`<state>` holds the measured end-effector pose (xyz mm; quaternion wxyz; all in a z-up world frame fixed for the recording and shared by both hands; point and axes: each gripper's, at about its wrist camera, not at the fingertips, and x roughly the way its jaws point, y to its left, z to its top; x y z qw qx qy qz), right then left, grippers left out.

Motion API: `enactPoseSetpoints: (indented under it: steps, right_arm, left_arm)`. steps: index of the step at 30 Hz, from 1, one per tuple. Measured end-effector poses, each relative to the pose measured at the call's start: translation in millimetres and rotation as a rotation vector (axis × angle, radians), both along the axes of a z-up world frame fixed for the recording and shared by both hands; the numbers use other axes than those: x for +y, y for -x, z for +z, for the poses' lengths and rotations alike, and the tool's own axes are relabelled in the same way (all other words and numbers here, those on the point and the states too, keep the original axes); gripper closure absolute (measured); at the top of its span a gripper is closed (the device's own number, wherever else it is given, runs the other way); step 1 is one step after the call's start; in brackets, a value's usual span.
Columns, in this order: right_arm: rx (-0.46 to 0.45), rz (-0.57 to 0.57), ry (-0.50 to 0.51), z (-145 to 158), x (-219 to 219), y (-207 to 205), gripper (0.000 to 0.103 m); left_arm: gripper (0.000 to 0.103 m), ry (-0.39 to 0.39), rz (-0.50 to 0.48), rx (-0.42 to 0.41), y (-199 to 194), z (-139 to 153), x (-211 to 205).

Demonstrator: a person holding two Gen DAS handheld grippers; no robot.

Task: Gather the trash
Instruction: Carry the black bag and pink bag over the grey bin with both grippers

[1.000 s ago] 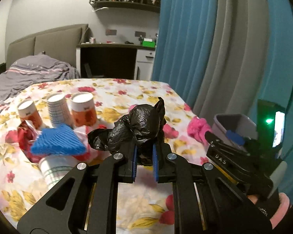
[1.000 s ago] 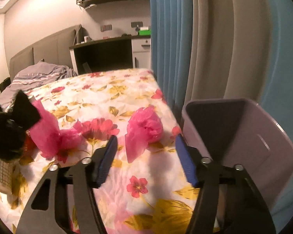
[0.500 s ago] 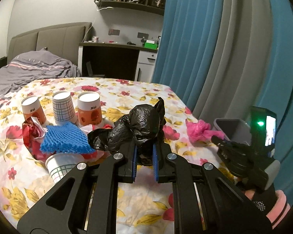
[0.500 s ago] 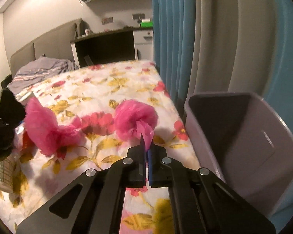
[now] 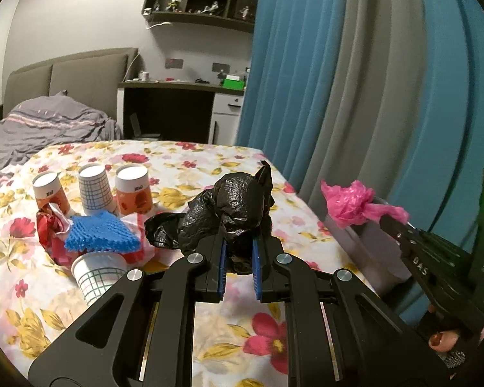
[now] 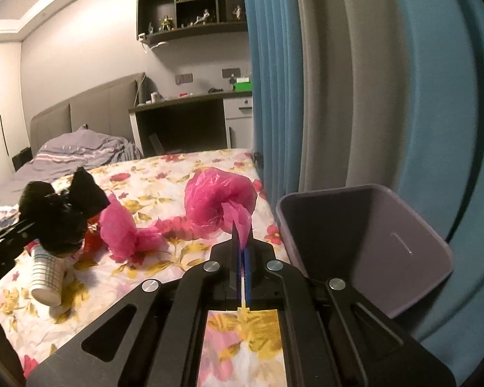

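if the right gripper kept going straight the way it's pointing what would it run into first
Likely the flowered bedspread, since the right gripper, shut on the pink bag, points slightly downward over it; the bin sits off to its right. Depth is uncertain.

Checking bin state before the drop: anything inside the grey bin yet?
The visible inner walls of the grey bin look bare in the right wrist view. Its bottom is hidden behind the near rim and the right gripper, which is shut on the pink bag.
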<state>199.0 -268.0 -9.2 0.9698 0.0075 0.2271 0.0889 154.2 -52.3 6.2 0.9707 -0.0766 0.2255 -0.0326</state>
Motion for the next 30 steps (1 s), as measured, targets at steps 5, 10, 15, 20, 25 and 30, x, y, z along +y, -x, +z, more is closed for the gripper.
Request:
enactPoseSetpoints:
  steps: [5,10,15,20,25,30]
  right_arm:
    - [-0.031,-0.018,-0.005,10,-11,18,0.101]
    - [-0.06,-0.033,-0.019,18,-23,30,0.101]
    - [-0.079,-0.049,-0.035,23,-32,38,0.101]
    - [-0.102,-0.07,-0.034,27,-40,44,0.101]
    - [-0.112,-0.105,-0.041,27,-47,44,0.101]
    - [-0.107,-0.155,-0.05,25,-65,40,0.101]
  left_arm:
    - [0.091,-0.008,-0.03,-0.012,6,6,-13]
    - [0.091,-0.016,-0.056,-0.022,10,10,-23]
    - [0.091,-0.022,-0.079,-0.031,13,13,-31]
    - [0.091,-0.019,-0.111,-0.032,10,15,-38]
    - [0.091,-0.026,-0.158,-0.039,1,21,-54]
    - [0.091,-0.028,-0.251,-0.039,-14,24,-81]
